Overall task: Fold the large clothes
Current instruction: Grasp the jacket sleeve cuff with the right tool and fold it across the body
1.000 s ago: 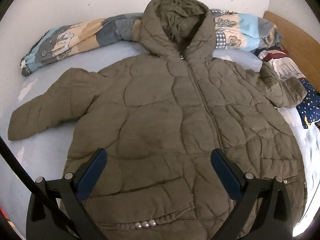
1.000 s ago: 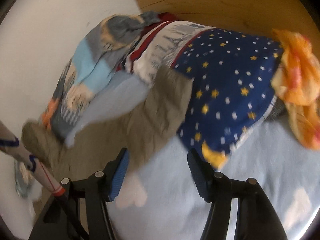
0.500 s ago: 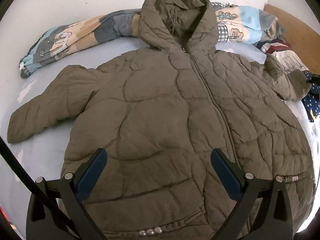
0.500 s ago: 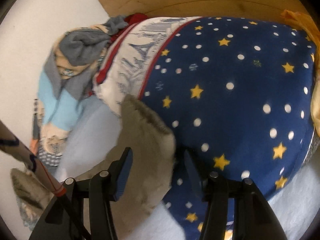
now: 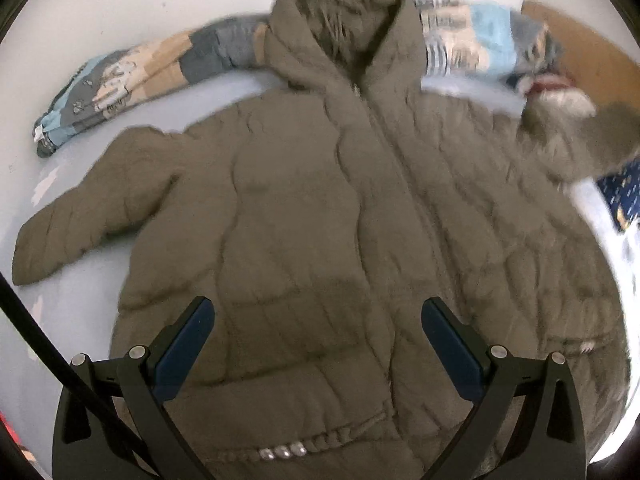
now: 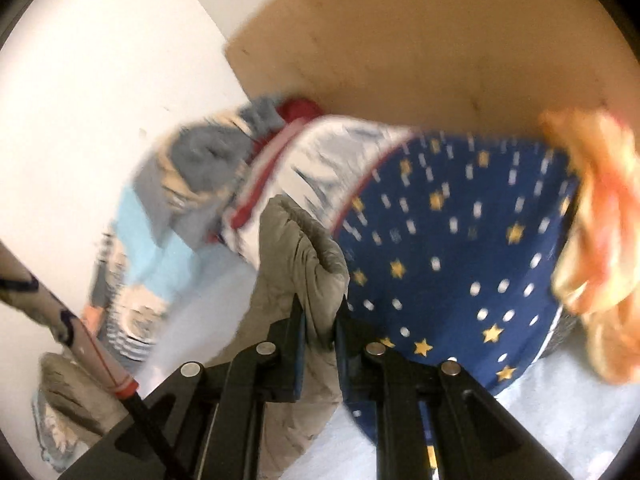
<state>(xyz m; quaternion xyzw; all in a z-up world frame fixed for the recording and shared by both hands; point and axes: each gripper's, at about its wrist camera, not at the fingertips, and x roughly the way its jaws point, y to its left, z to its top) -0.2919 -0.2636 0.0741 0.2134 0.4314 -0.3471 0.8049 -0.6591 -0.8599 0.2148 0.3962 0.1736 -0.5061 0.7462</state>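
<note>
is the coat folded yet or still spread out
Spread out: the coat lies flat, front up, hood on top; only one sleeve is pinched in the closing right gripper.

Coat (image 5: 320, 208): brown-green, puffy, small silver beads near hem. Bed sheet (image 5: 80, 280): pale blue. Blanket (image 5: 132, 76) at far edge of bed: light blue, grey, tan patches. Cloth (image 6: 460, 264): dark blue, yellow stars, white dots. Cloth (image 6: 596, 232): orange. Tool pads (image 5: 188, 340): dark blue.

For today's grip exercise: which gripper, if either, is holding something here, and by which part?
The right gripper is closing on the olive jacket, pinching the cuff end of its sleeve. The left gripper holds nothing, its jaws wide apart over the jacket.
</note>
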